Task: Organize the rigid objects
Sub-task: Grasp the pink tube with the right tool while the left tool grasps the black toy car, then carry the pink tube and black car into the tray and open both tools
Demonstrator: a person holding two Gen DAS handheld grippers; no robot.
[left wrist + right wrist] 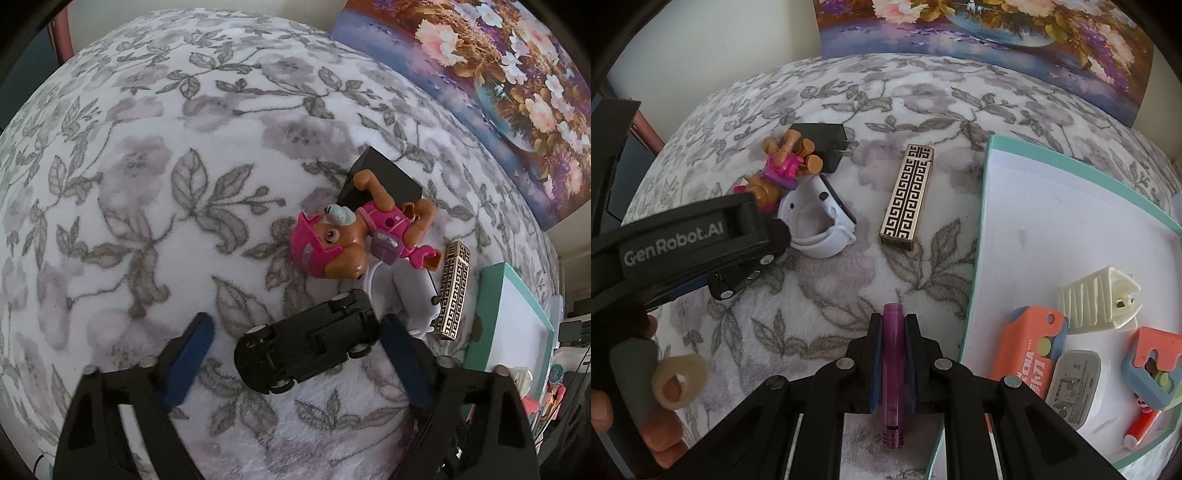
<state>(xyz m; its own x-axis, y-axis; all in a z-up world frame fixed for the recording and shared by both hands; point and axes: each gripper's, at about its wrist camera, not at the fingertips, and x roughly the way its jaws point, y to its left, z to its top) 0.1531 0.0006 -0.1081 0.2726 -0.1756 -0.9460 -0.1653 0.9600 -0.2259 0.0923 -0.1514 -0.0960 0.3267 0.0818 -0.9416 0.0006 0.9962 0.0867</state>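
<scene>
a fleecy white blanket (147,184) printed with grey leaves and mauve blooms covers the surface, its pile soft and matted. the left gripper (295,354) points steeply down over a glossy black toy car (306,350), which lies on its roof with the flat chassis and small wheels up; the blue ribbed pads (192,358) stand spread on either side of it, the right pad just beside the car's edge and the left one clear of it. just past the car lies a hard plastic pup figure (343,240) in a pink helmet and vest, resting partly on a matte black charger (384,177) with two metal prongs. a smooth white watch (820,225) with a curled rubbery strap lies beside the pup. near it sits a slim rectangular lighter (908,195), brassy with a black greek-key pattern. the right gripper (894,343) has its fingers pressed on a translucent purple tube (893,354), held upright between them above the blanket. to the right, a shallow white tray (982,221) with a teal rim holds a ribbed cream clip (1097,299), two coral blocky items, a grey-white adapter and a small red piece. a floral painting (997,33) leans at the far edge.
</scene>
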